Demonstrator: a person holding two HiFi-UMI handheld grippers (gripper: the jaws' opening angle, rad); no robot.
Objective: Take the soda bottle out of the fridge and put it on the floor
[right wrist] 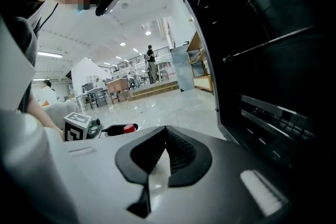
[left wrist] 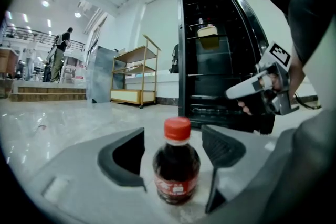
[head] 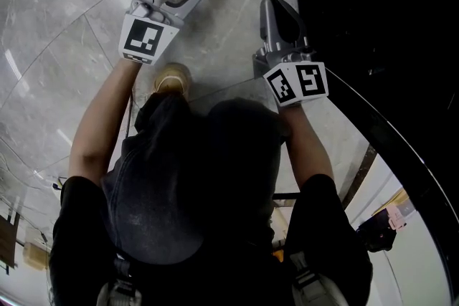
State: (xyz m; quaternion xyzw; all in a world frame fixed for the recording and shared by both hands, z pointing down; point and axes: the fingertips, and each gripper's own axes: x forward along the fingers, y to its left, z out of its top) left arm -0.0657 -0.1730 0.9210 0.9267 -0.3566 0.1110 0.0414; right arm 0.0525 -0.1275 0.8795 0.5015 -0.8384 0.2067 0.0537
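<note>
Jaws of the left gripper (left wrist: 173, 132) stand wide apart, one on each side of the soda bottle (left wrist: 177, 168), and neither of them touches it; the left gripper view shows a gap on both sides. The bottle stands upright on the floor (left wrist: 63, 123) by its own weight, with its red cap (left wrist: 177, 129) on top and dark drink inside. I judge that the grip is released on purpose. The bottle is already at its place, so the jaws must be clear of it before the gripper can leave without knocking it over. The bottle is tall and narrow, so even a small push near the neck could tip it.

Jaws of the right gripper (right wrist: 164, 136) are pressed together with nothing between them. This gripper has no part in the holding. It hangs just beside the open fridge (right wrist: 283, 60), probably to keep out of the way of the left one.

In the head view the two grippers are side by side above the pale marble floor, the left one around the bottle and the right one next to the black fridge. The bottle is outside the fridge, a little away from its front. On an upper shelf inside sits a yellowish container (left wrist: 208, 34). The task seems almost finished; what is left is to draw the left gripper straight back.
</note>
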